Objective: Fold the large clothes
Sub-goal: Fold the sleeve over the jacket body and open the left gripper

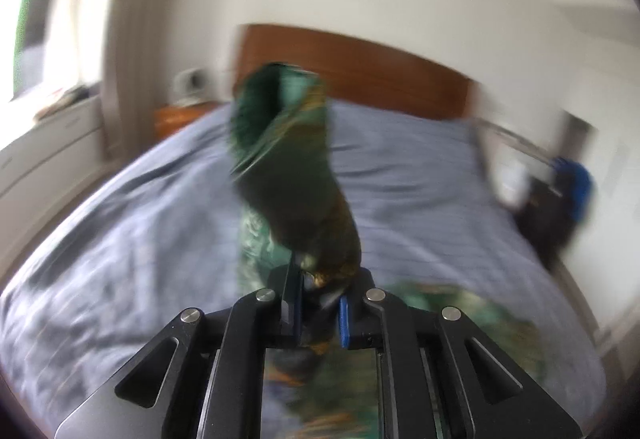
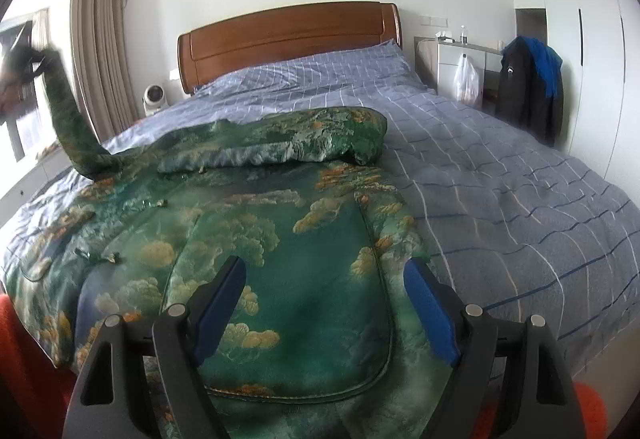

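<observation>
1. Nearest the right wrist camera, the right gripper (image 2: 324, 303) hangs low over the foot end of the bed, its blue-padded jaws spread wide with nothing between them.
2. Just under and beyond it lies the green garment (image 2: 256, 223), a glossy brocade-like cloth patterned with gold and pale cloud shapes, spread over the left half of the bed; a rounded, piped panel sits closest, and one sleeve is folded across the upper part.
3. Under the garment, the blue-grey quilt (image 2: 500, 175) shows a thin grid of white and dark lines and soft wrinkles.
4. At the far left of the right wrist view, the other sleeve (image 2: 66, 119) rises steeply off the bed to a blurred dark shape at the frame edge.
5. On the left wrist view, heavily motion-blurred, the left gripper (image 1: 320, 303) is raised above the bed and clamped narrowly on the gold-trimmed edge of that sleeve (image 1: 288, 167), whose open tubular cuff stands up ahead of it.
6. Farthest back stands a curved wooden headboard (image 2: 288, 39) against a white wall, with beige curtains (image 2: 100, 39) to the left.
</observation>
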